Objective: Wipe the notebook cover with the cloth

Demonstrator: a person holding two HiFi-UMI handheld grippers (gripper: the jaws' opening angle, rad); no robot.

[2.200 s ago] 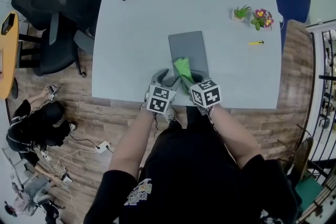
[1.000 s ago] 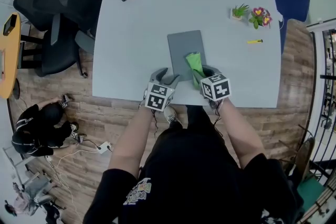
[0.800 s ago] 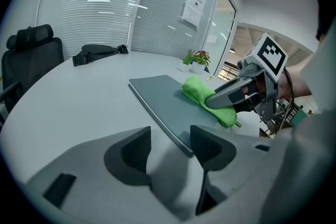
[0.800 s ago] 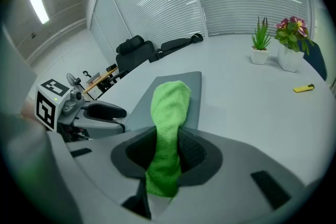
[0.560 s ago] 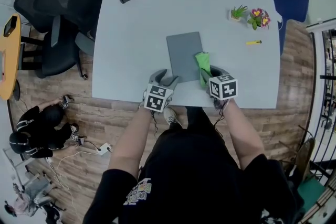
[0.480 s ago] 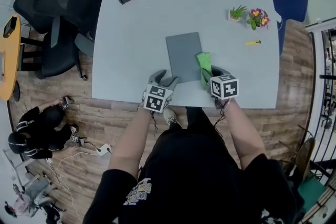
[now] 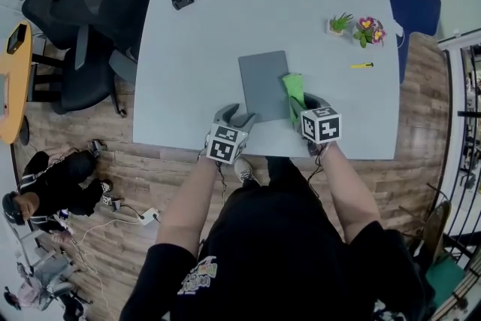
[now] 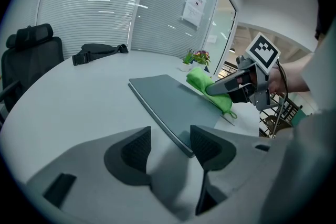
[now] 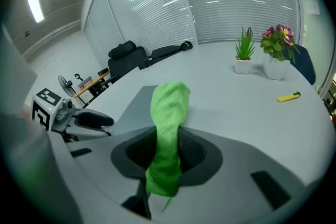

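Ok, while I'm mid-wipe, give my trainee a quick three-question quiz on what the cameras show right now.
1. Which gripper holds the green cloth?
2. True or false: the left gripper has its jaws shut on the notebook.
3. The green cloth lies at which edge of the notebook? A) left B) right C) far
Key: 1. The right gripper. 2. False; its jaws stand apart, gripping nothing. 3. B.
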